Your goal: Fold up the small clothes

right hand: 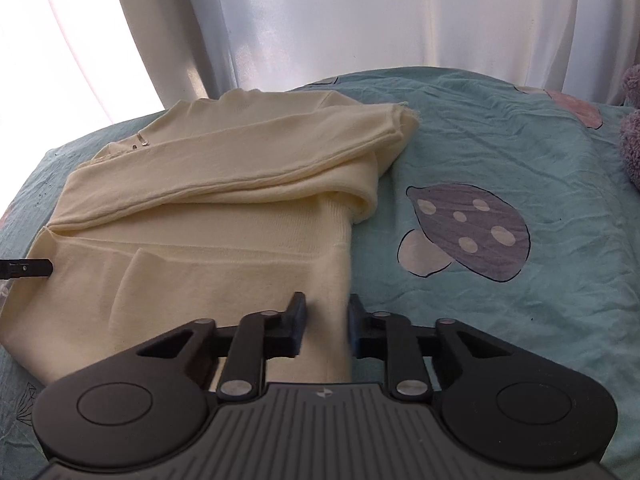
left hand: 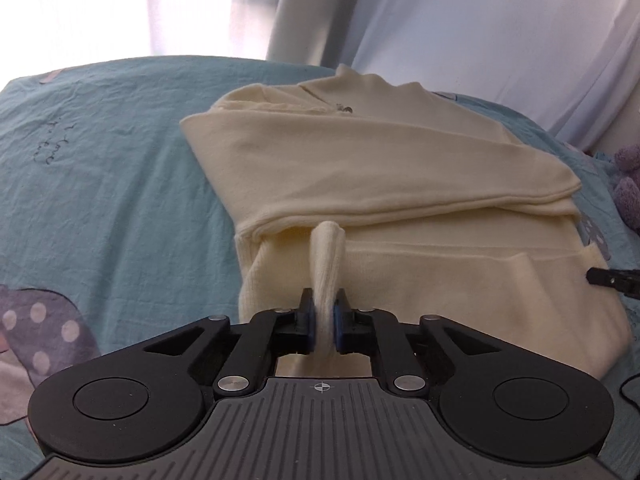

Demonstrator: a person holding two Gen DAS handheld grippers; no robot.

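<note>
A cream knitted sweater (left hand: 360,160) lies on the teal bedsheet (left hand: 100,180), its sleeves folded across the body. My left gripper (left hand: 324,326) is shut on a pinched ridge of the sweater's lower left hem, lifting it a little. In the right wrist view the sweater (right hand: 200,208) fills the left half. My right gripper (right hand: 326,328) is partly open, its fingers straddling the sweater's lower right hem edge, not clamped. Each gripper's fingertip shows at the edge of the other view: the right one (left hand: 612,278) and the left one (right hand: 28,269).
The bedsheet (right hand: 520,160) carries a mushroom print (right hand: 468,232) to the right of the sweater. White curtains (right hand: 320,20) hang behind the bed. A purple plush toy (left hand: 628,184) sits at the far right edge.
</note>
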